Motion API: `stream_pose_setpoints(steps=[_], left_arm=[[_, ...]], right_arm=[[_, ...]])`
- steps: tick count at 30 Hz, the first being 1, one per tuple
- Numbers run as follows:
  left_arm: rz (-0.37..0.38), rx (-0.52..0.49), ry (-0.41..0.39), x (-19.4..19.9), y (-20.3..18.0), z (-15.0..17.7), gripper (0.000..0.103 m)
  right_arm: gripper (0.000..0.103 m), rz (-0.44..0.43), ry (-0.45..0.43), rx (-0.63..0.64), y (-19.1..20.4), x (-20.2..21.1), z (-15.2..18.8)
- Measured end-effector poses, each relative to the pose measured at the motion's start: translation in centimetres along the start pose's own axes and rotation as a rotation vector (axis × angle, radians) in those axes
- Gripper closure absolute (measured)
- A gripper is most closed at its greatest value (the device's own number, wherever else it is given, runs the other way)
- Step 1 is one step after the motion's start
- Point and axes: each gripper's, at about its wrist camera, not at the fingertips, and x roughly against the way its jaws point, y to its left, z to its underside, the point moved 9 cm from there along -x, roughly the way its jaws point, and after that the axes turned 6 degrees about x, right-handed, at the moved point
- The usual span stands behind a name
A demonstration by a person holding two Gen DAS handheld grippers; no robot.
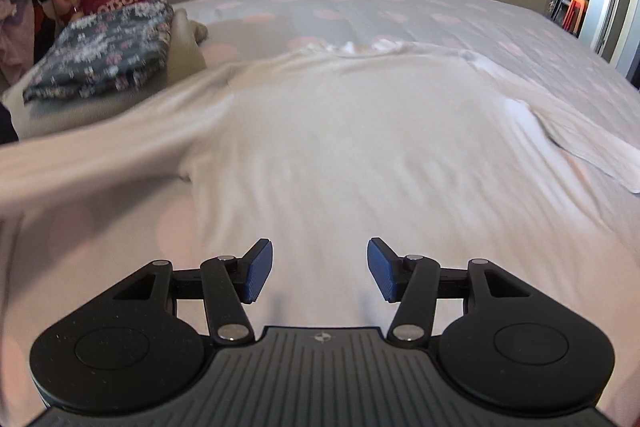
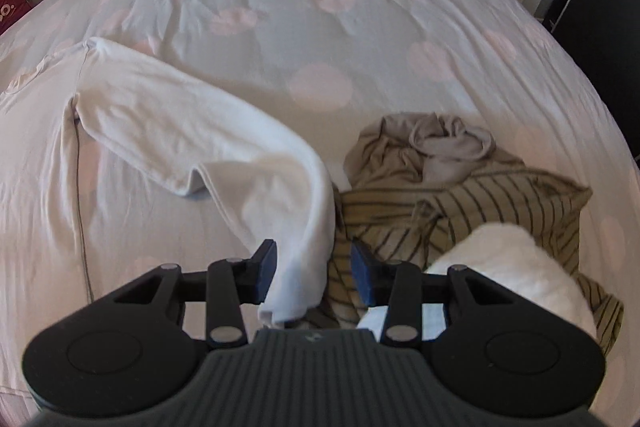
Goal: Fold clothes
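White cotton, long-sleeved: the shirt (image 1: 340,131) lies spread flat on the bed (image 1: 460,15), collar toward the far wall. My left tool (image 1: 320,269) hangs over its lower hem with the blue pads wide apart, holding nothing. In the right wrist view, one sleeve (image 2: 224,147) bends back toward me, and its cuff sits between the parted pads of my right tool (image 2: 313,269) (touching the left pad, I think, but not clamped). Just beside the sleeve is a heap of striped clothes (image 2: 460,203). By the left sleeve, a folded flowered garment (image 1: 108,47) rests on a cushion.
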Motion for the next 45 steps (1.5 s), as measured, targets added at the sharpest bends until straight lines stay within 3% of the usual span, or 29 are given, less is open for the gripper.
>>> stream_pose_setpoints(steps=[3, 4, 5, 6, 14, 18, 23, 25, 27, 29, 31, 33, 35, 41, 45], left_arm=[[0.031, 0.049, 0.007, 0.6, -1.2, 1.7, 0.052], [0.038, 0.066, 0.011, 0.7, -1.5, 2.2, 0.052], [0.043, 0.067, 0.019, 0.8, -1.8, 2.7, 0.052], [0.047, 0.061, 0.028, 0.9, -2.1, 3.2, 0.052], [0.038, 0.053, 0.063, 1.1, -2.4, 5.2, 0.052], [0.05, 0.03, 0.078, 1.3, -2.8, 6.0, 0.052], [0.073, 0.008, 0.112, 1.9, -3.0, 7.4, 0.052], [0.068, 0.022, 0.13, 2.1, -2.7, 8.0, 0.052], [0.056, 0.051, 0.145, 2.6, -1.7, 8.2, 0.052], [0.042, 0.083, 0.159, 3.2, -0.7, 8.4, 0.052], [0.029, 0.114, 0.172, 3.7, 0.3, 8.5, 0.051], [0.016, 0.146, 0.186, 4.2, 1.3, 8.6, 0.047], [0.003, 0.178, 0.199, 4.8, 2.3, 8.7, 0.046], [-0.041, 0.311, 0.272, 6.5, 6.5, 10.1, 0.046], [-0.055, 0.336, 0.304, 7.3, 8.2, 11.3, 0.045]], right_arm=[[0.065, -0.011, 0.01, -0.038, -0.1, -0.7, 1.6], [0.071, -0.014, 0.003, -0.052, -0.2, -0.7, 1.8], [0.092, -0.011, -0.007, -0.066, -0.4, -0.5, 1.8], [0.093, -0.008, -0.017, -0.08, -0.5, -0.3, 1.8], [0.093, 0.145, -0.13, -0.063, -4.5, 5.2, -4.4], [0.093, 0.217, -0.117, -0.091, -7.4, 3.8, -6.1], [0.093, 0.258, -0.053, -0.125, -9.2, -0.3, -5.3], [0.09, 0.264, -0.045, -0.127, -9.2, -1.0, -4.9], [0.08, 0.274, -0.056, -0.118, -9.0, -0.9, -4.7], [0.067, 0.274, -0.103, -0.092, -8.1, 0.4, -4.7], [0.066, 0.27, -0.164, -0.06, -6.9, 2.0, -4.7], [0.062, 0.217, -0.21, -0.019, -4.3, 3.7, -4.3], [0.062, 0.114, -0.196, 0.015, -0.8, 4.4, -3.2], [0.062, -0.163, -0.041, 0.08, 9.9, 2.7, 2.8], [0.062, -0.241, 0.061, 0.122, 15.2, 0.4, 6.7]])
